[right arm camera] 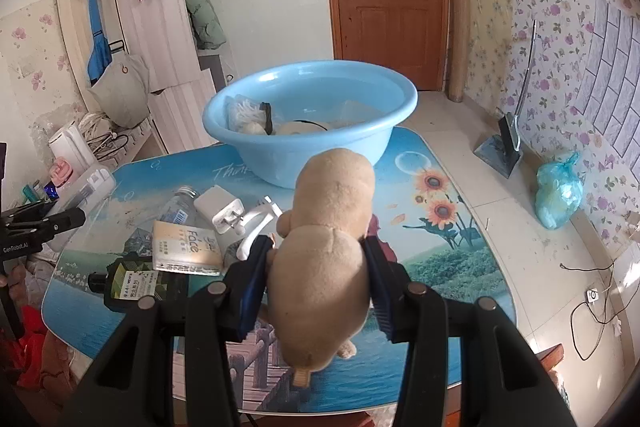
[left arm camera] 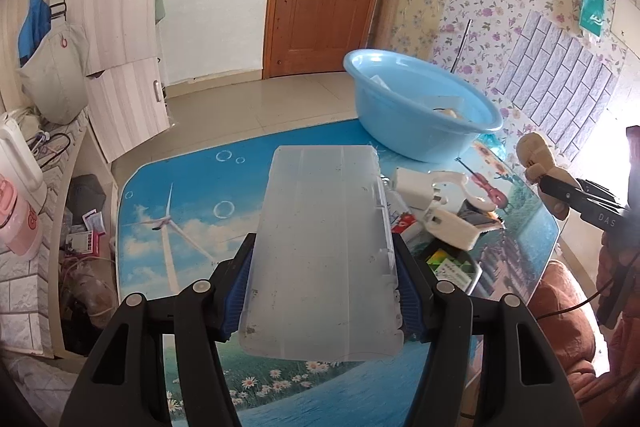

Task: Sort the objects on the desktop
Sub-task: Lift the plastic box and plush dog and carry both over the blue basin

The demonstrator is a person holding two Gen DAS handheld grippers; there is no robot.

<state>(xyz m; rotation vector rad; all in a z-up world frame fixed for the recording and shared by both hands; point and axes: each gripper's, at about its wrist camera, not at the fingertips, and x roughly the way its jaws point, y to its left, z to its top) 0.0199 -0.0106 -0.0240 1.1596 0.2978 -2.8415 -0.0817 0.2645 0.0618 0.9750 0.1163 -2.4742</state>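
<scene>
The left claw (left arm camera: 324, 291) is clamped on a frosted plastic case (left arm camera: 324, 251), gripping it only near the end closest to the camera, so most of its length sticks out ahead of the fingers above the table (left arm camera: 192, 195). That long overhang is the weak point: a quick swing could make the smooth case pivot or slide out between the pads. The right claw (right arm camera: 316, 283) squeezes a tan plush toy (right arm camera: 324, 251) around its middle, with the head hanging forward toward the blue basin (right arm camera: 308, 119) just ahead. Soft stuffing gives under pressure, so the hold may loosen and the toy drop short onto the clutter to the claw's left: a white charger (right arm camera: 222, 209), a small box (right arm camera: 186, 247) and a dark bottle (right arm camera: 140, 285). Both loads heading for the basin together could collide.
</scene>
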